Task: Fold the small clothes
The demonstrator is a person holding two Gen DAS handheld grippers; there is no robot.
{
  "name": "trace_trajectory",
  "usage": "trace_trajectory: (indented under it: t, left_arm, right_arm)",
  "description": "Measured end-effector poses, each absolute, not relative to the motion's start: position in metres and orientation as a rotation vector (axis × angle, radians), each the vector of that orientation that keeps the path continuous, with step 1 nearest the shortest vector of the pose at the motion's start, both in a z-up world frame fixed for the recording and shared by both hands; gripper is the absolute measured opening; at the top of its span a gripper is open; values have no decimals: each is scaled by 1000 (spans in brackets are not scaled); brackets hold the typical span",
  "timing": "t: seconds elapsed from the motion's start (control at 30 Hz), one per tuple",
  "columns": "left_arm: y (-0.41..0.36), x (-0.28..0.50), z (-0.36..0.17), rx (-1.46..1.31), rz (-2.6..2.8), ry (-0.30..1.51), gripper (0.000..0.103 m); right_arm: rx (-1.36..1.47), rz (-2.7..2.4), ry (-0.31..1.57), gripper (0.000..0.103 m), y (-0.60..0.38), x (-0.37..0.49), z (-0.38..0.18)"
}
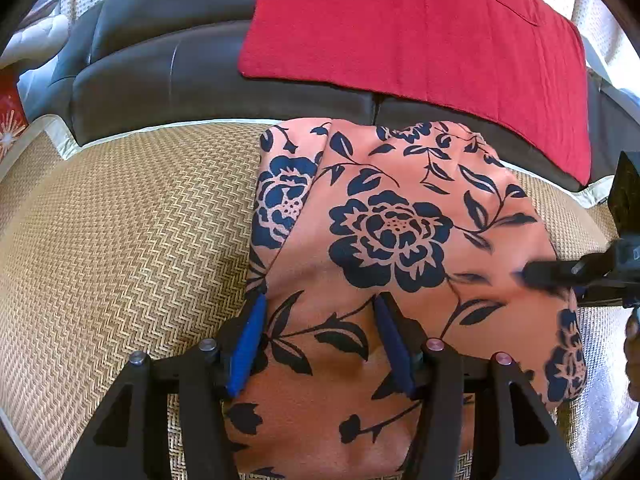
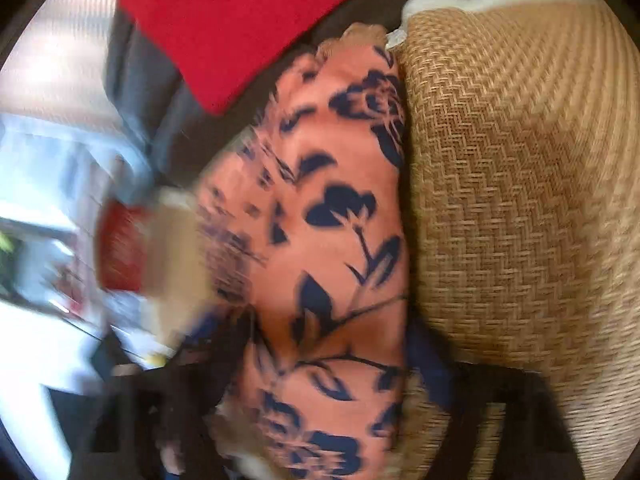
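Blue-padded fingers (image 1: pixel 256 340) of the left gripper (image 1: pixel 320 312) stand spread over the floral garment (image 1: pixel 384 216) on the woven mat (image 1: pixel 120 220); nothing is gripped. Right gripper (image 1: pixel 536 272) touches the garment's right edge; its grip cannot be told through blur.

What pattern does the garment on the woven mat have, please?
Dark navy flowers and leaves on salmon-pink garment, clearest in the left wrist view.

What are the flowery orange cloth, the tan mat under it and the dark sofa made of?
The orange cloth with navy flowers looks like thin, matte woven fabric; it drapes in soft folds. The tan mat seems woven rattan or straw, given its zigzag weave. The dark grey sofa looks like smooth leather or imitation, faintly shiny.
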State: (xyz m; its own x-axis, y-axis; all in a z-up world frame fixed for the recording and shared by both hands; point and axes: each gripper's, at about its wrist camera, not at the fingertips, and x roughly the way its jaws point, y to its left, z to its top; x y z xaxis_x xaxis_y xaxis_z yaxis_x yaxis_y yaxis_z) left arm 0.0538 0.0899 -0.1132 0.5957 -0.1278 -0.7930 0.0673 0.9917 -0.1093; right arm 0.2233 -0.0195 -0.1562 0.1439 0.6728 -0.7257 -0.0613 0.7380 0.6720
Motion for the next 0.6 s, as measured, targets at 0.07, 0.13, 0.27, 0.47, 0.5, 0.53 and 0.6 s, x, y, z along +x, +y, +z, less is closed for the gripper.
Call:
trace_trajectory:
  t: [0.07, 0.13, 0.27, 0.47, 0.5, 0.53, 0.6]
  left_arm:
    - [90, 55, -111, -74, -125, 935, 58]
    - [93, 57, -110, -100, -125, 945, 58]
    - [92, 57, -103, -80, -131, 961, 58]
    - [138, 35, -86, -314, -110, 909, 79]
    - [140, 38, -98, -323, -122, 965, 79]
    - [139, 42, -112, -311, -121, 1024, 77]
    - [128, 37, -111, -210, -118, 993, 77]
  right_arm:
    - [517, 563, 1287, 36, -13, 219, -137]
    - [458, 564, 1221, 37, -2, 212, -114]
    - [592, 541, 1289, 53, -14, 214, -159]
    - [631, 588, 1204, 86, -30, 208, -126]
    - [644, 596, 1221, 86, -27, 210, -131]
    - [652, 596, 1253, 84, -20, 211, -139]
    - [609, 599, 1287, 59, -10, 210, -156]
